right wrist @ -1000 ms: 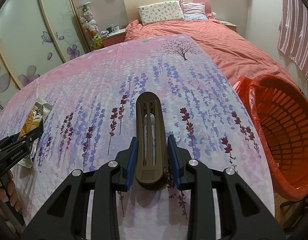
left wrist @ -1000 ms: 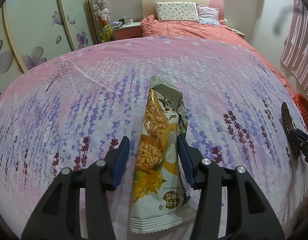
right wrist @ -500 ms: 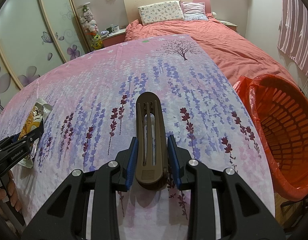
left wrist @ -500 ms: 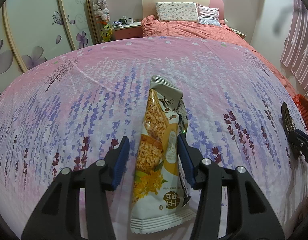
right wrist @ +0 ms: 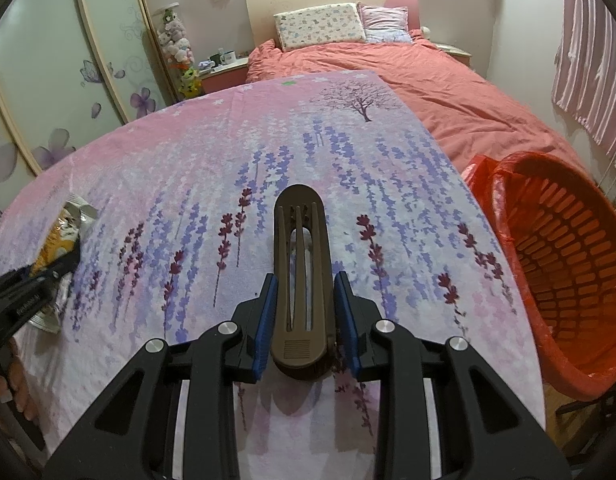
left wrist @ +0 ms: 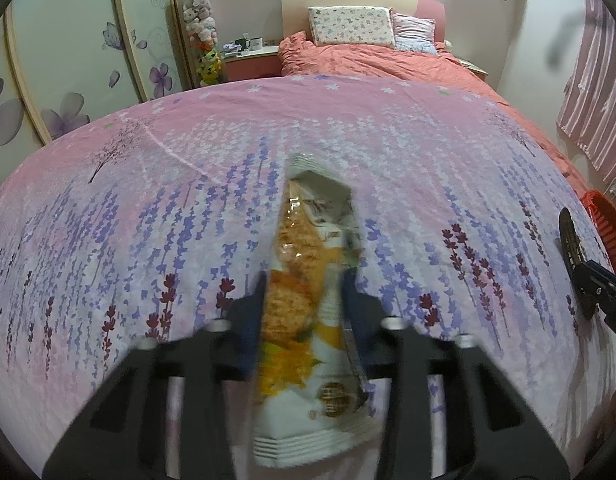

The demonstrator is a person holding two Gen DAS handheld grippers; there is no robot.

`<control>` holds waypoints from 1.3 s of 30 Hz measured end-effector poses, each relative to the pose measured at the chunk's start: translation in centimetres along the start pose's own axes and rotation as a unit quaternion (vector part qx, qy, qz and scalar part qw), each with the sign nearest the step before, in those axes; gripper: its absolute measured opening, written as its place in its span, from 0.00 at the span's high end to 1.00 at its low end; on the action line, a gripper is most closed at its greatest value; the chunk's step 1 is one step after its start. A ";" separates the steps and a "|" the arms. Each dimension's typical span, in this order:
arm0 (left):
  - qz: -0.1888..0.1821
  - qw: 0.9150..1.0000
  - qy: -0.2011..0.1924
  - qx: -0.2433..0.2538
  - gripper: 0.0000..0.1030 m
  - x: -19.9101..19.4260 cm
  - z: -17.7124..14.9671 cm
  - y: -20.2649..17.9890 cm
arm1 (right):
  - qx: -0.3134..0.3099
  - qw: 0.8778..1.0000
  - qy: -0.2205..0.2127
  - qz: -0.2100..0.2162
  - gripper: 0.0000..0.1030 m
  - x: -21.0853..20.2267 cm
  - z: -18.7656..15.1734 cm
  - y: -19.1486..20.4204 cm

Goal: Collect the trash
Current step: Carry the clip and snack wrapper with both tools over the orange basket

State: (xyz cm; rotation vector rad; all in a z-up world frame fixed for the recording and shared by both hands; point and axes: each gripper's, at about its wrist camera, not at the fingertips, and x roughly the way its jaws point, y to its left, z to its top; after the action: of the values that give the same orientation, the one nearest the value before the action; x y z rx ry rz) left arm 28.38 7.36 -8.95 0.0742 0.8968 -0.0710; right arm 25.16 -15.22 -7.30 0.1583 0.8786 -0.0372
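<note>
Spreading across both views is the floral tablecloth point(right wrist: 387, 208), its right edge running just beside the red mesh basket point(right wrist: 563, 272) lined with a red bag. I am clenching my right gripper point(right wrist: 304, 316) on the brown hair clip point(right wrist: 302, 276), with open cloth ahead of it. My left gripper point(left wrist: 304, 300) is grasping the snack wrapper point(left wrist: 308, 280), blurred, lying lengthwise between the pads; its printed writing is unreadable.

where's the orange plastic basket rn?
The orange plastic basket sits off the right edge of the floral bedsheet, right of the right gripper in the right wrist view.
</note>
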 end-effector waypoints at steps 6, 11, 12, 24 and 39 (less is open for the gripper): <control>-0.027 1.000 -0.003 -0.002 0.89 -0.9 -1.1 -0.2 | 0.026 1.000 -0.003 0.008 0.72 -1.5 -1.3 -1.4; -0.042 0.999 -0.017 0.002 0.90 -2.4 -1.5 -0.8 | 0.034 0.999 -0.017 0.009 0.72 -2.9 -1.3 -2.0; -0.044 0.999 -0.019 0.003 0.90 -2.7 -1.4 -1.0 | 0.034 0.999 -0.019 0.009 0.72 -3.0 -1.2 -2.0; -0.098 0.993 -0.060 0.029 0.90 -7.8 1.4 -7.2 | 0.052 0.996 -0.074 0.010 0.72 -8.4 0.6 -5.3; -0.221 0.966 -0.090 0.097 0.90 -12.7 3.4 -21.1 | 0.098 0.986 -0.130 -0.031 0.72 -12.7 1.9 -13.9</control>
State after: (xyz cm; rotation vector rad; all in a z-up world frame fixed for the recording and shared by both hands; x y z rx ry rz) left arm 21.18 -13.57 2.38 0.0485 0.7086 -0.5741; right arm 17.13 -29.62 1.99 0.3029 0.6176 -0.1995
